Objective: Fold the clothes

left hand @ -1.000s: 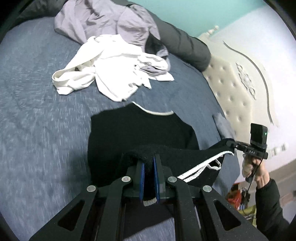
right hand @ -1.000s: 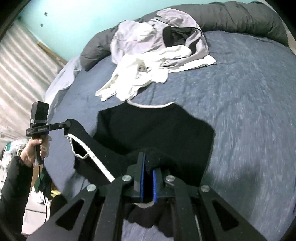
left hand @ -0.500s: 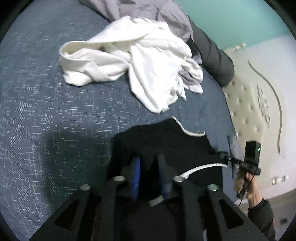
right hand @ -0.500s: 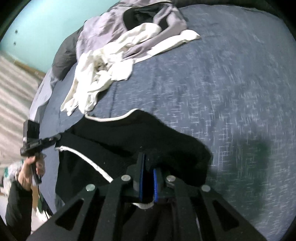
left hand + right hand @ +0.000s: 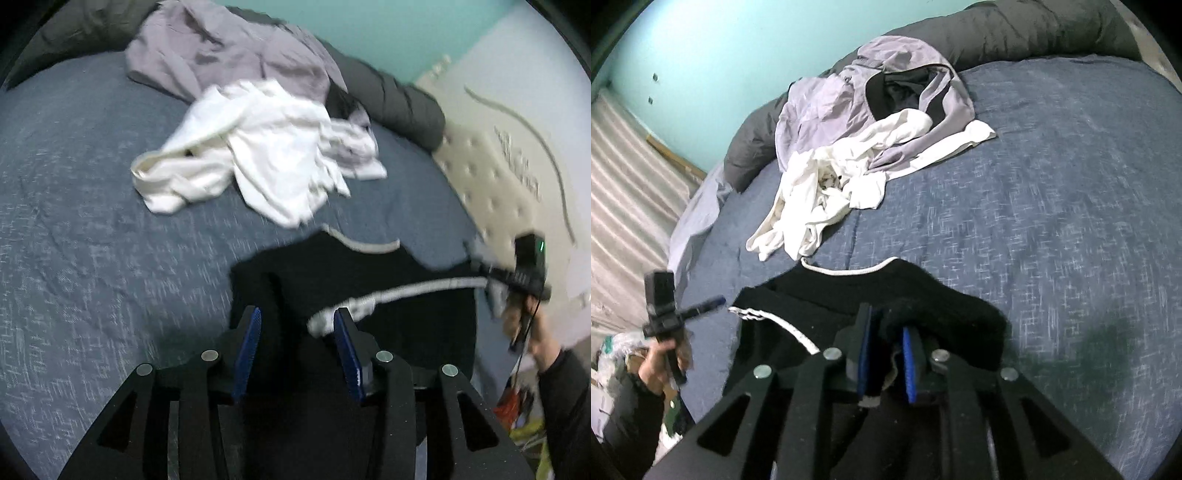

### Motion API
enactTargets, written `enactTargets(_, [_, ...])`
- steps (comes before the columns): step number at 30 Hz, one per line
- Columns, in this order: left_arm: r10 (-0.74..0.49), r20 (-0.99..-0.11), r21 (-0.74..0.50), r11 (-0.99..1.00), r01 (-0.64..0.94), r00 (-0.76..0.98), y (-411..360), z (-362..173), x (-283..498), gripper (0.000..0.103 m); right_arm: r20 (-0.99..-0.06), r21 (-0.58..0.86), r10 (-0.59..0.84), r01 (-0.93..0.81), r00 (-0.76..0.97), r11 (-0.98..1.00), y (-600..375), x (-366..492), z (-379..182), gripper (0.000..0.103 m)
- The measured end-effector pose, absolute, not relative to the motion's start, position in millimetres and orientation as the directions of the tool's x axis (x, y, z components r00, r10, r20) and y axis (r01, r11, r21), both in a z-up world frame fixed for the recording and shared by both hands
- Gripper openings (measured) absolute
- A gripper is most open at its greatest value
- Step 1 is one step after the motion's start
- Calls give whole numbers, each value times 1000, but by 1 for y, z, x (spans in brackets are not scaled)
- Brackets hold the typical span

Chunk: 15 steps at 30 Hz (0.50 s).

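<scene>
Right wrist view: the black sweater [image 5: 886, 295] lies on the blue bedspread [image 5: 1052, 221], its white-trimmed neckline at 12 o'clock from the gripper and its lower part doubled toward the collar, with a white-striped cuff or hem edge running off toward 9 o'clock. The right gripper [image 5: 886, 354] has its blue pads nearly closed on a bunched fold of the black knit, which bulges up between them; I judge the pinch is there to carry that edge over the body of the garment. In the left wrist view the same sweater [image 5: 332, 273] sits under the left gripper [image 5: 295, 343], whose blue pads stand wide apart with nothing clamped, the white trim lying just beside the right-hand pad. That would fit a corner just laid down, or one about to be taken.

Both grippers point forward and down over the near edge of the bed. Each camera catches the other handle gripped in a hand [image 5: 661, 365] with a dark sleeve, at 9 o'clock in the right view and 3 o'clock in the left.

Beyond, at 12 o'clock, lie a crumpled white garment [image 5: 258, 155] and a lilac jacket [image 5: 857, 96], touching each other in a heap.
</scene>
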<state>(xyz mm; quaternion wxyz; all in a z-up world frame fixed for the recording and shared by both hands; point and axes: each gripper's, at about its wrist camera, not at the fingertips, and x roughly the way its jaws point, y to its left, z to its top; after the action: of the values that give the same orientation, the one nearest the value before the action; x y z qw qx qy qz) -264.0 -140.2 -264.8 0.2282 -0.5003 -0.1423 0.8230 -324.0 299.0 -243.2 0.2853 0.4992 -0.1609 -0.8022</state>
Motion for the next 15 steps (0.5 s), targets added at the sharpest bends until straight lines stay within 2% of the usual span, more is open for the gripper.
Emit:
enactTargets(1, [513, -766, -450, -858, -247, -387, -135, -269, -262, 45, -700, 572, -633, 271, -332, -774, 302, -325, -246, 18])
enactTargets(3, [508, -778, -436, -860, -264, -369, -129, -275, -259, 45, -699, 600, -639, 223, -321, -768, 307, -330, -251, 38])
enactTargets(4, [500, -787, -425, -864, -270, -361, -125, -278, -259, 45, -704, 581, -615, 211, -354, -786, 311, -330, -249, 41])
enactTargets(8, [466, -811, -390, -881, -267, -355, -116, -290, -265, 45, -702, 568, -592, 191, -396, -801, 321, -333, -244, 41])
enactTargets(15, [399, -824, -317, -913, -258, -402, -107, -290, -286, 45, -789, 341, -476, 369, -387, -865, 297, -317, -250, 41])
